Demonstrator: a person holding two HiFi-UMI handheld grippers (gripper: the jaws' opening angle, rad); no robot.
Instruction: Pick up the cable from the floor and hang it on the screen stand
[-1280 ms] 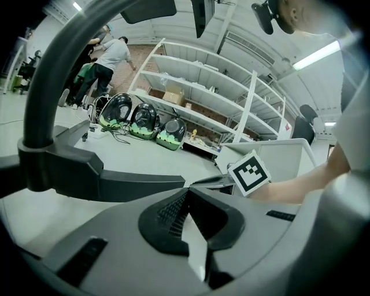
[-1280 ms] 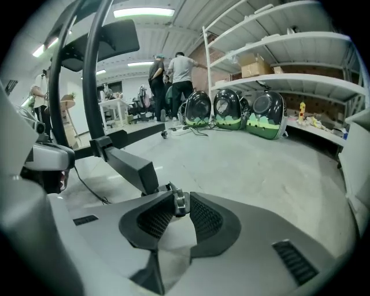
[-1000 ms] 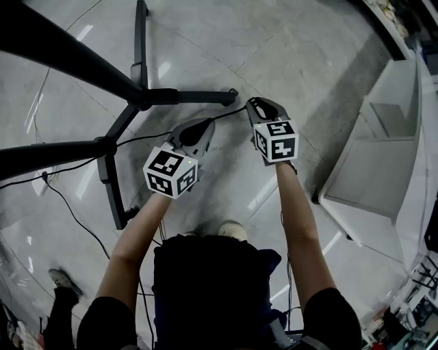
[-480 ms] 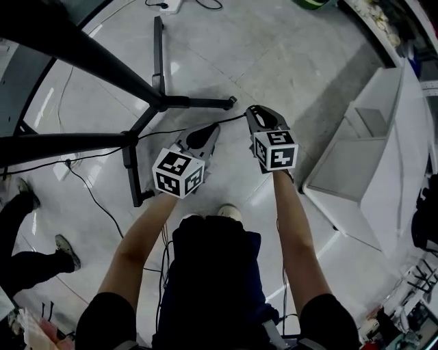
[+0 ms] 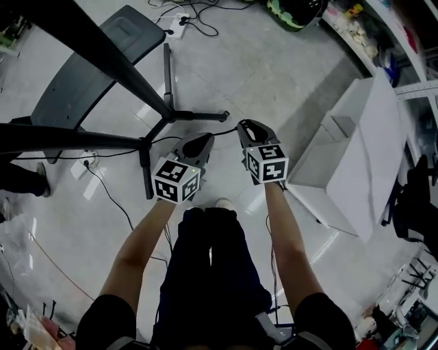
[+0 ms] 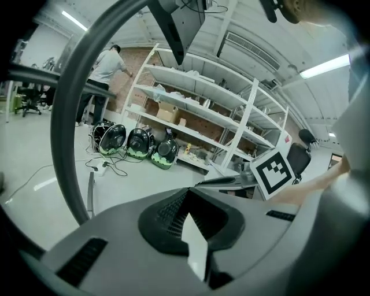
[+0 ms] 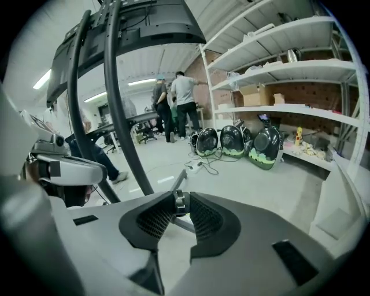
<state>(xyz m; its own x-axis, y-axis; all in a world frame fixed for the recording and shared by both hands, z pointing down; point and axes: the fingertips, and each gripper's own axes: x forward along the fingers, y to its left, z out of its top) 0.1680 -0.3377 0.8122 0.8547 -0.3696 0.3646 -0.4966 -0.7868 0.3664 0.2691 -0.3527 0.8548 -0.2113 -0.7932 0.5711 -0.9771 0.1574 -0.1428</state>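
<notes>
A thin black cable (image 5: 116,151) runs from the floor by the screen stand (image 5: 166,113) up to my two grippers, which are raised side by side over the floor. The left gripper (image 5: 204,139) has its tips closed where the cable passes, and the cable itself is barely seen in the left gripper view. From there the cable crosses to the right gripper (image 5: 245,126). In the right gripper view the right gripper (image 7: 181,202) is shut on the cable's metal plug end (image 7: 180,199). The stand's dark poles (image 7: 115,98) and screen (image 7: 144,23) rise ahead.
A white cabinet (image 5: 356,157) stands at the right. A dark grey panel (image 5: 89,75) lies by the stand's legs, with a power strip (image 5: 179,20) and loose wires beyond. Shelves (image 6: 202,98) and black-green cases (image 6: 141,144) line the far wall. People (image 7: 185,98) stand behind.
Both grippers have risen together with the cable strung between them. The floor and the stand's feet now look farther below, and more of the room shows.
</notes>
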